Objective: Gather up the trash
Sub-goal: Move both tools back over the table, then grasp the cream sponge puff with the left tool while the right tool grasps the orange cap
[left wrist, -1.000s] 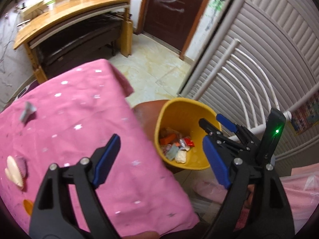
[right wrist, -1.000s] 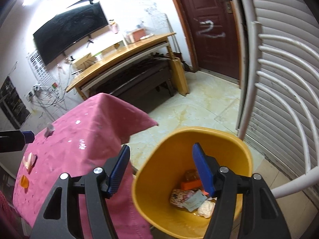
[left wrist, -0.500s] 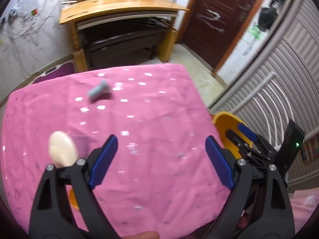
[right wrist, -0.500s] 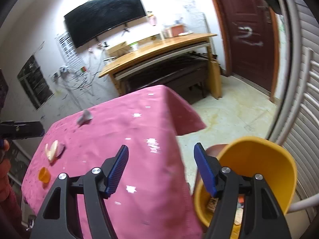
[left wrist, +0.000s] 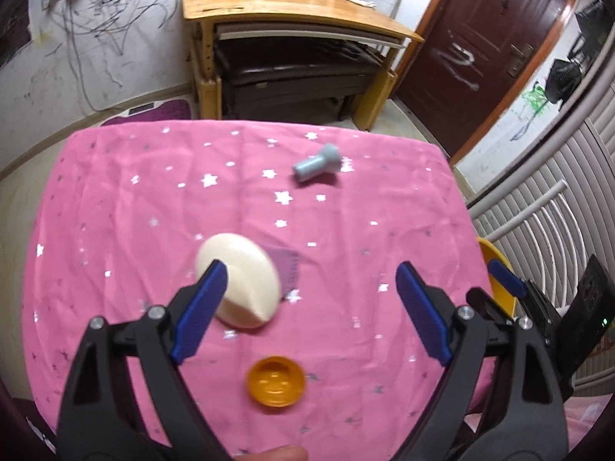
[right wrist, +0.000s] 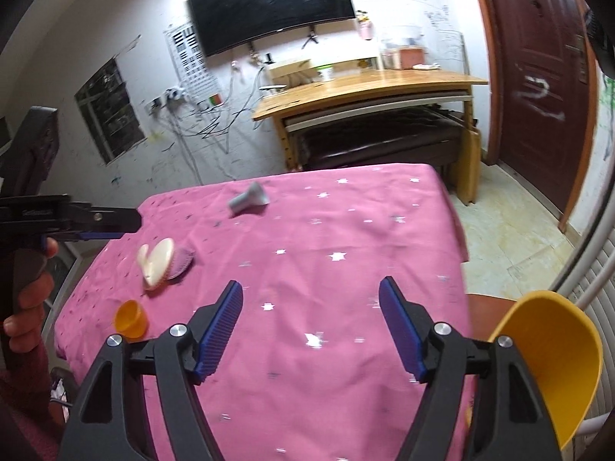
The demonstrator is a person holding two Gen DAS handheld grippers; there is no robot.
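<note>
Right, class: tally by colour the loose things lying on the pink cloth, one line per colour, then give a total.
Cream: 1, the shell-like piece
Purple: 1, the ridged piece tucked against it
Orange: 1, the cap
Grey: 1, the plug-shaped piece
Total: 4

Three loose items are lying on the pink-clothed desk (left wrist: 115, 199): one grey funnel-shaped piece (left wrist: 317, 163) near the far edge, one cream shell-like piece (left wrist: 240, 285) sitting against one purple ridged wrapper (left wrist: 287, 269), and one orange cap (left wrist: 276, 381) near the near edge. One yellow bin (right wrist: 553, 361) is standing off the right edge.
</note>
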